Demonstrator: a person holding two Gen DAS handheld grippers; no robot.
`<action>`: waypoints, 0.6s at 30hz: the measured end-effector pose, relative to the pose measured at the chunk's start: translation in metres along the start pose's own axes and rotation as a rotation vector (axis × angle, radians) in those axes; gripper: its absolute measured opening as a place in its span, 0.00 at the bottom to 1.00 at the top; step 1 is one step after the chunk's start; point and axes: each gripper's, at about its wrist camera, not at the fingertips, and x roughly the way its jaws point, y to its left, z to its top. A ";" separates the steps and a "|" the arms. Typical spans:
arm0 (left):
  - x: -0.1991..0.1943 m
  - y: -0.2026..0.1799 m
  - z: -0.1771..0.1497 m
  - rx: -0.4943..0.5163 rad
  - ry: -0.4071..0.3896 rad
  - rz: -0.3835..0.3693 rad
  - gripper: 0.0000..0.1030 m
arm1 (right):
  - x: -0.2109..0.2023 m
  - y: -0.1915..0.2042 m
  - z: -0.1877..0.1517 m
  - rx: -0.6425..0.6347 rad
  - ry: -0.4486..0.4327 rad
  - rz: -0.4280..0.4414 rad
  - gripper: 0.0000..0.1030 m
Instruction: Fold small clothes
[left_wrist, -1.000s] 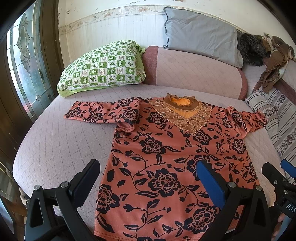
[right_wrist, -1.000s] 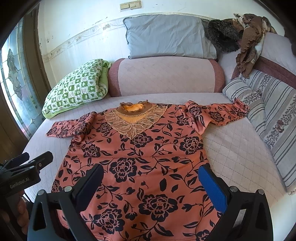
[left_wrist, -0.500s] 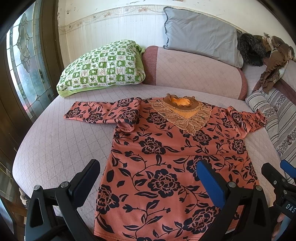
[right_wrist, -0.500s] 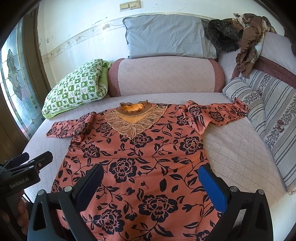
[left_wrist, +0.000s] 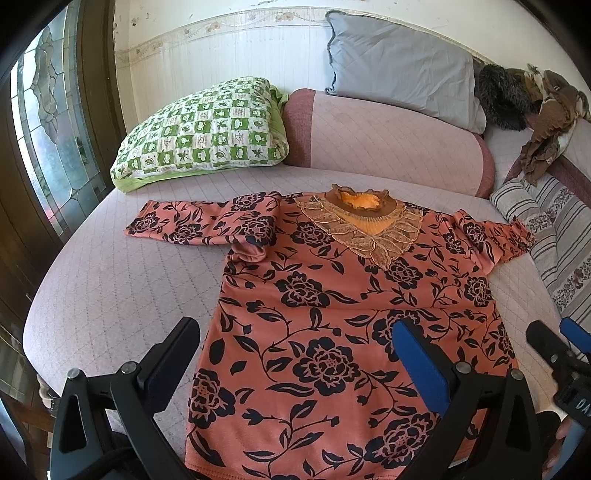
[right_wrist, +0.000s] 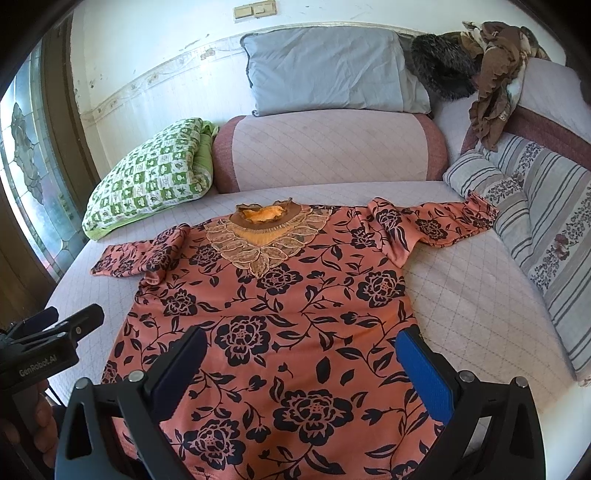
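Note:
A small salmon blouse (left_wrist: 332, 302) (right_wrist: 280, 302) with black flowers and a lace collar (left_wrist: 364, 225) lies flat, front up, on the quilted bed, both sleeves spread outward. My left gripper (left_wrist: 295, 365) hovers open over the hem's left part, nothing between its fingers. My right gripper (right_wrist: 299, 369) hovers open above the hem's middle and holds nothing. In the left wrist view the right gripper (left_wrist: 554, 350) shows at the right edge. In the right wrist view the left gripper (right_wrist: 62, 325) shows at the left edge, held by a hand (right_wrist: 40, 424).
The pale quilted bed (left_wrist: 118, 280) carries a green checked pillow (left_wrist: 207, 129), a pink bolster (left_wrist: 388, 140) and a grey pillow (left_wrist: 399, 62) at the back. Striped cushions (right_wrist: 546, 229) and piled brown clothes (right_wrist: 495, 59) lie at the right. A stained-glass window (left_wrist: 51, 110) is left.

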 end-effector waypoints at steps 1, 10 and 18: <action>0.003 0.001 0.000 -0.002 0.007 -0.009 1.00 | 0.000 -0.004 0.002 0.001 -0.008 0.011 1.00; 0.063 0.031 -0.025 -0.067 0.172 -0.007 1.00 | 0.070 -0.151 0.035 0.372 0.067 0.094 1.00; 0.102 0.035 -0.029 -0.036 0.205 0.032 1.00 | 0.184 -0.336 0.112 0.583 0.074 -0.179 0.85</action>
